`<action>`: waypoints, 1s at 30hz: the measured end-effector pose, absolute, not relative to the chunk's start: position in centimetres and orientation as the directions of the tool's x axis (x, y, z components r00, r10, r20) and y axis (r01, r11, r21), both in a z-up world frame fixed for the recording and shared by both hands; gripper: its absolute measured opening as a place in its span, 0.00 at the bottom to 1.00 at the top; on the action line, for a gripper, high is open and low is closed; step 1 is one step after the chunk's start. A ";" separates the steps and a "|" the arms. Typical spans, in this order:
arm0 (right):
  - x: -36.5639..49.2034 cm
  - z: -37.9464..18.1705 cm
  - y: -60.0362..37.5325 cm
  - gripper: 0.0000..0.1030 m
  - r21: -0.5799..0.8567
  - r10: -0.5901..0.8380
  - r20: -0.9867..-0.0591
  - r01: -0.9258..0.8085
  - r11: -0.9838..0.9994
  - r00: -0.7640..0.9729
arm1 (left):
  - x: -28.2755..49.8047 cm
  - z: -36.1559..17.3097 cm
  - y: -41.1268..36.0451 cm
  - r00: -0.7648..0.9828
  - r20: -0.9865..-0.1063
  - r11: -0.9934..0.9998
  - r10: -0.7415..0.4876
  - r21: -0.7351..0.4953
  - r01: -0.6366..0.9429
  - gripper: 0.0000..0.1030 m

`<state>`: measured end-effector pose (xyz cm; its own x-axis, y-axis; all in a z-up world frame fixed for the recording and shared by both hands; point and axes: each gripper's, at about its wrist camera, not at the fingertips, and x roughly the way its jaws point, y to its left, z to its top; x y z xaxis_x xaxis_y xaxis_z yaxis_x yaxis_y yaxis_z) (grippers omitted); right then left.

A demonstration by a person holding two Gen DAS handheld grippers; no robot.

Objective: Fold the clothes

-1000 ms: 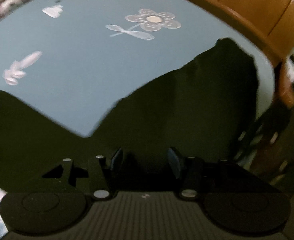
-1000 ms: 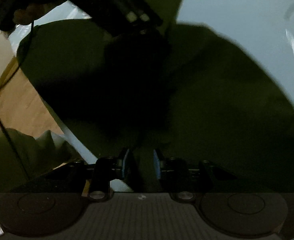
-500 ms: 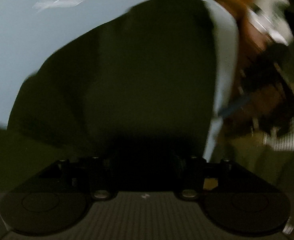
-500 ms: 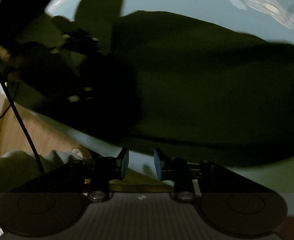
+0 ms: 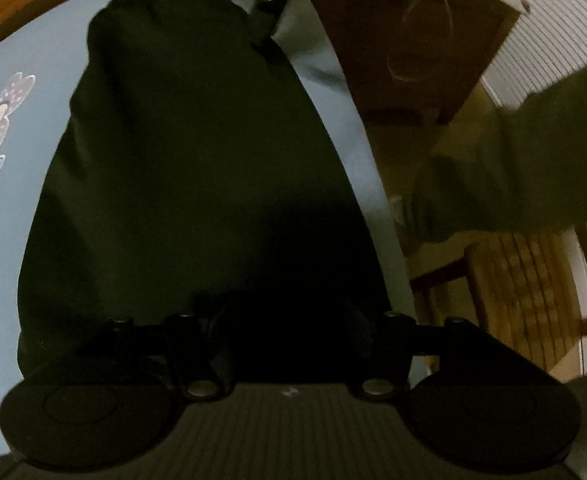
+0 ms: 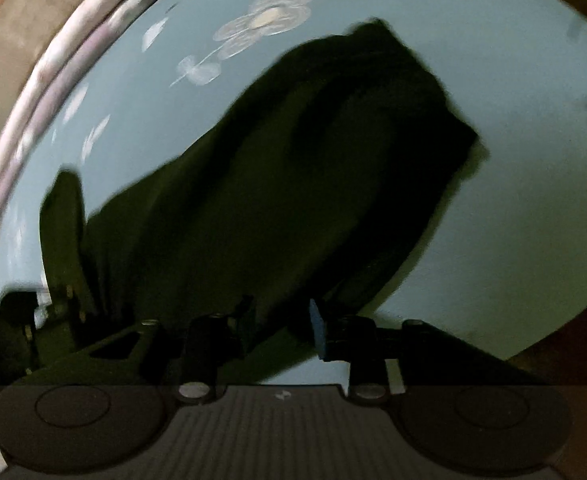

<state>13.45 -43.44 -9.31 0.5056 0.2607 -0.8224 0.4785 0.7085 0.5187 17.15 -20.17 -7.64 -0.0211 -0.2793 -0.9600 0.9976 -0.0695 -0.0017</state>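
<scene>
- Our dark green cloth [image 6: 277, 184] lies in a long bundle on the blue flowered sheet [image 6: 513, 92].
- It looks partly folded; we think more folds are left.
- Our left tool [image 5: 289, 344] and right tool [image 6: 281, 324] are both opening, pads off the cloth.

the left gripper [image 5: 289, 332] is matte black: a ribbed dark grey plate fills the bottom of its view, with a small pale mark at the plate's top edge, and a flat round disc sits on each side. two silvery round screw heads shine where the finger arms join the plate, and smaller bolt heads top the linkage bars. the right gripper [image 6: 279, 320] has the same ribbed plate, discs and silvery screws; the pad on one of its fingers [image 6: 317, 330] is blue, the other looks dark.
</scene>
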 end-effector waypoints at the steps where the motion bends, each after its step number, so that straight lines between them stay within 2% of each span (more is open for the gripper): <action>1: 13.5 -10.0 -43.6 0.34 0.541 0.265 -0.810 0.492 0.682 0.523 | 17.0 -7.7 -20.0 -0.019 -0.962 -0.089 -0.273 0.006 0.996 0.57; 3: 13.5 -10.7 -44.1 0.34 0.581 0.268 -0.785 0.513 0.632 0.559 | 16.8 -7.8 -19.7 -0.014 -0.966 -0.128 -0.260 0.020 0.992 0.53; 5: 13.9 -11.1 -43.9 0.32 0.592 0.256 -0.775 0.523 0.613 0.578 | 16.7 -7.9 -19.7 -0.013 -0.967 -0.150 -0.256 0.026 0.988 0.31; 6: 14.1 -10.7 -44.5 0.21 0.578 0.246 -0.787 0.534 0.617 0.566 | 16.7 -7.9 -19.7 -0.013 -0.967 -0.160 -0.255 0.029 0.987 0.19; 8: 14.7 -10.6 -44.7 0.03 0.557 0.228 -0.800 0.547 0.625 0.555 | 16.5 -7.8 -19.8 -0.012 -0.966 -0.174 -0.259 0.035 0.984 0.06; 18: 13.6 -6.9 -44.2 0.03 0.539 0.212 -0.804 0.529 0.656 0.556 | 16.9 -3.1 -18.9 -0.061 -0.950 -0.164 -0.305 -0.010 0.986 0.03; 25: 12.8 -10.2 -44.8 0.03 0.496 0.198 -0.844 0.585 0.642 0.498 | 16.9 -6.1 -19.7 -0.063 -0.963 -0.150 -0.263 -0.024 0.988 0.03; 30: 13.1 -9.8 -44.3 0.03 0.457 0.187 -0.863 0.568 0.685 0.469 | 17.0 -7.4 -20.0 -0.059 -0.967 -0.130 -0.247 -0.027 0.991 0.04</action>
<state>13.14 -44.26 -9.76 0.4688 0.1874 -0.8632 0.5677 0.6848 0.4570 16.96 -19.97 -7.40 -0.0589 -0.2470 -0.9672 0.9911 -0.1303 -0.0271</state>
